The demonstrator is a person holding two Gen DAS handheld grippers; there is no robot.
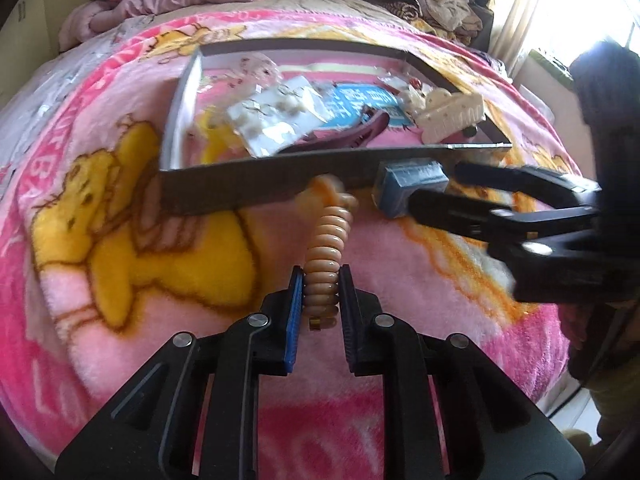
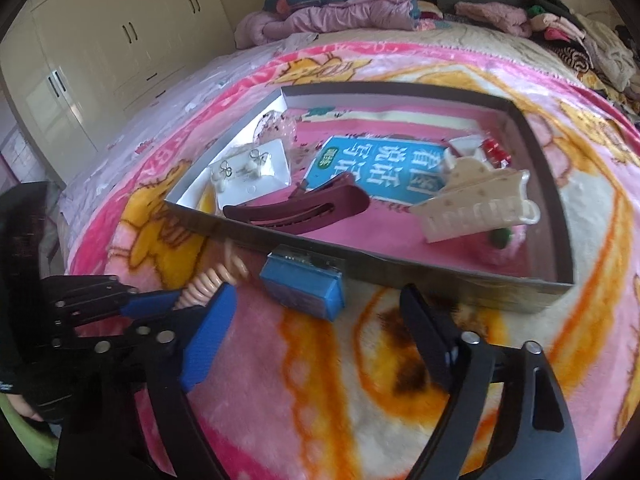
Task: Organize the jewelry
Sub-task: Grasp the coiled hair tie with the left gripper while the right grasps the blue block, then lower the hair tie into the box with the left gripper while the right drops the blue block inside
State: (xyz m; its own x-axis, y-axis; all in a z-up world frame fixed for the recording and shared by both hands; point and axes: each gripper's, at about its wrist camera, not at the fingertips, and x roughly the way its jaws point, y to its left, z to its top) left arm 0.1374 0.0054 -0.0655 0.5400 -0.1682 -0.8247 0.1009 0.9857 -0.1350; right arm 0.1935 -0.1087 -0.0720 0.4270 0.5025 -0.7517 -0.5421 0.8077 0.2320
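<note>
Closest to our left wrist camera, our left gripper [image 1: 321, 286] has its 2 jaws pressed together on the near end of a peach coiled bracelet [image 1: 326, 240], so it is clamped on it. From the grip, the bracelet stretches forward over the pink blanket [image 1: 120, 240] until its far end touches the front wall of the grey cardboard tray [image 1: 248, 188]. In the right wrist view we see the same grip from the side, with the coil [image 2: 200, 288] between the blue pads. Our right gripper [image 2: 316, 320] stands wide apart and holds nothing; its fingers are around a small blue box [image 2: 304, 286] without pressing on it. This box lies on the blanket just outside the front wall of the tray, to the right of the bracelet. Inside the tray we see a dark red hair clip [image 2: 304, 210], a cream claw clip [image 2: 476, 208], a white card with earrings [image 2: 248, 172] and a blue booklet [image 2: 384, 170] under them. We cannot read the small red thing in the far right corner of the tray. Behind the tray, folded clothes [image 2: 344, 12] are piled at the head of the bed, and cream wardrobe doors [image 2: 120, 40] stand on the left.
</note>
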